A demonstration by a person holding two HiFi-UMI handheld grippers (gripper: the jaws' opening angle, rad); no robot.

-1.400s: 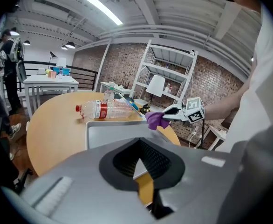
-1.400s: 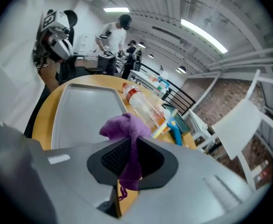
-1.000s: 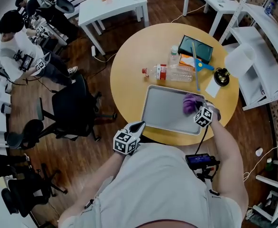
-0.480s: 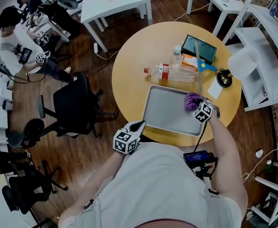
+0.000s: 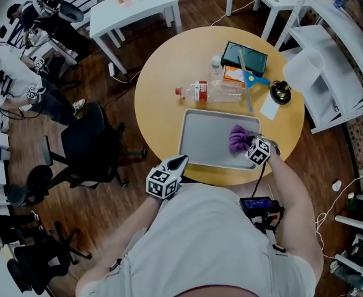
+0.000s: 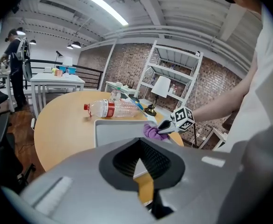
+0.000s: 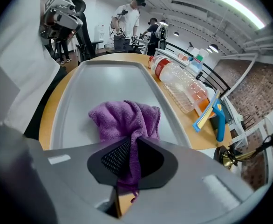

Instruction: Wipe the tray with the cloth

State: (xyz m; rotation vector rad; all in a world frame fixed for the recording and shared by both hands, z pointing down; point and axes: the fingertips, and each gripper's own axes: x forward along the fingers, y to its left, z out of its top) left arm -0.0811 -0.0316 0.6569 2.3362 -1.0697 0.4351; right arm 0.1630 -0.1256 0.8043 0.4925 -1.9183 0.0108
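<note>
Pinching the cloth (image 5: 236, 136) on the tray (image 5: 203, 138) is the right hand-held gripper (image 5: 246, 143); the left hand-held gripper (image 5: 179, 162) is closed.

No legible text or labels.

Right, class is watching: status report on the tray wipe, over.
Right gripper shut on purple cloth, on tray's right side. Left gripper shut, empty, at the table edge. Nothing else in the tray; bottle lies beyond it.
</note>
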